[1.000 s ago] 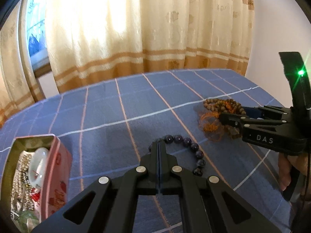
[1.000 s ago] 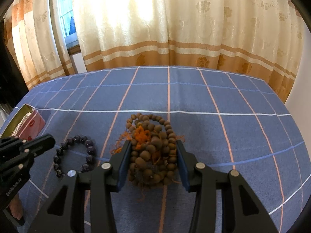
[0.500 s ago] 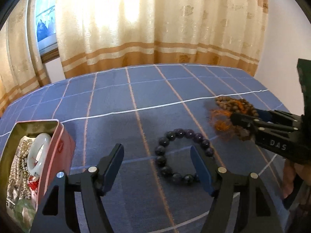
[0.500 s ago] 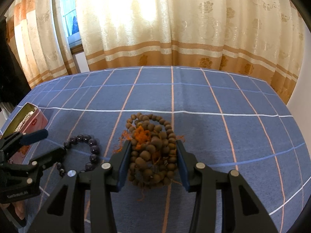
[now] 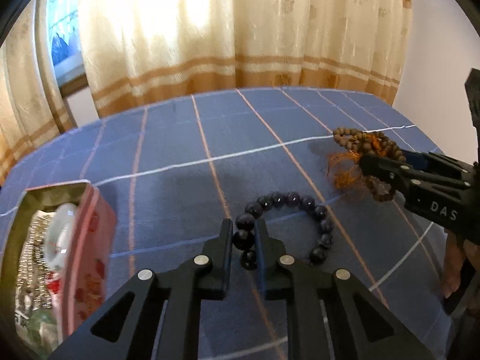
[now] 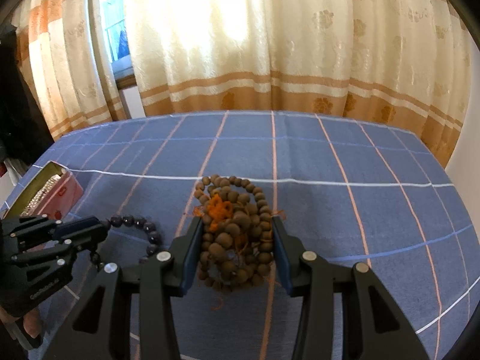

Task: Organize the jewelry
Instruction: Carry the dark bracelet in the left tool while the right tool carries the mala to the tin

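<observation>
Only the left wrist view shows the tin interior's white bangle.

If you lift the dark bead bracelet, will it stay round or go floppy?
Probably floppy: the dark bead bracelet is separate round beads on a string, pinched by the left gripper at one side only. The free side likely sags; the glossy beads may slip.

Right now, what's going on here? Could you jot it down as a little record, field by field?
Surface: blue checked cloth
Left gripper: closed on the dark bead bracelet, pinching its left side
Right gripper: closed around the bunched brown bead strand with orange tassel
Box: open pink tin at far left, already holding a pale bangle and chains
Backdrop: cream curtains, bright window behind
</observation>
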A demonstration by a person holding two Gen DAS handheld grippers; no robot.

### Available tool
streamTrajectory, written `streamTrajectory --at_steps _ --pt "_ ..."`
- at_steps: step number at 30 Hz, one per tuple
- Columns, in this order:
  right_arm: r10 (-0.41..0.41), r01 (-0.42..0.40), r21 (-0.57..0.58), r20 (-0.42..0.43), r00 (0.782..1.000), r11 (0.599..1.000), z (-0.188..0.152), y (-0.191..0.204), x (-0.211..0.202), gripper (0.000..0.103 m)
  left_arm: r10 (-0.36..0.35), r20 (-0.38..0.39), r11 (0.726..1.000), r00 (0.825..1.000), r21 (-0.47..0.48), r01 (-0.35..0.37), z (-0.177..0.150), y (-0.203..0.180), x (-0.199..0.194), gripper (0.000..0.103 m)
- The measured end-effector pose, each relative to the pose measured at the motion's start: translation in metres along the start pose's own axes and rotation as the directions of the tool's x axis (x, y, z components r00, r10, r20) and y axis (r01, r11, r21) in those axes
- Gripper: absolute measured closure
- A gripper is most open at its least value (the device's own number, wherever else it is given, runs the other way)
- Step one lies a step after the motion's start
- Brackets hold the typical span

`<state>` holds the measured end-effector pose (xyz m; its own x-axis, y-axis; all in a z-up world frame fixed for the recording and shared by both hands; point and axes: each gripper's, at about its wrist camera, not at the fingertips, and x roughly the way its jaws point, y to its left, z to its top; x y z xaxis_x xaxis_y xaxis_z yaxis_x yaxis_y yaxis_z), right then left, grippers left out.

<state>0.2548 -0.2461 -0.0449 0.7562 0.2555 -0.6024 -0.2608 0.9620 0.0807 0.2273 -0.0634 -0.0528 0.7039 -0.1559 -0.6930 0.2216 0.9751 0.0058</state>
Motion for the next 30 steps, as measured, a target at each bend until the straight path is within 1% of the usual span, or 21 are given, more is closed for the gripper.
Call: streamTrajectory --at_steps 4,11,16,21,26,30 --pt "0.026 -0.026 -0.017 0.034 0.999 1.0 0.001 0.014 -0.007 0.056 0.01 0.073 1.0 0.997 -0.002 -0.01 -0.003 0.004 -0.026 0.089" --pt "0.08 -0.079 -0.022 0.065 0.995 0.997 0.001 0.03 -0.018 0.056 0.029 0.164 1.0 0.986 -0.006 -0.029 0.002 0.014 -0.063 0.089" --pt "0.121 -0.118 -0.039 0.088 0.989 0.992 0.003 0.047 -0.032 0.056 0.041 0.202 0.999 0.979 -0.016 -0.038 0.005 0.025 -0.083 0.089" --pt "0.16 -0.151 -0.076 0.123 0.979 0.986 0.015 0.069 -0.049 0.056 0.062 0.231 0.998 0.971 -0.022 -0.058 0.009 0.035 -0.1 0.089" --pt "0.203 -0.187 -0.113 0.147 0.968 0.976 0.029 0.093 -0.059 0.056 0.088 0.273 0.996 0.958 -0.025 -0.085 0.014 0.048 -0.124 0.089" --pt "0.245 -0.22 -0.162 0.155 0.957 0.962 0.041 0.121 -0.063 0.056 0.122 0.301 0.993 0.946 -0.036 -0.117 0.018 0.063 -0.139 0.089"
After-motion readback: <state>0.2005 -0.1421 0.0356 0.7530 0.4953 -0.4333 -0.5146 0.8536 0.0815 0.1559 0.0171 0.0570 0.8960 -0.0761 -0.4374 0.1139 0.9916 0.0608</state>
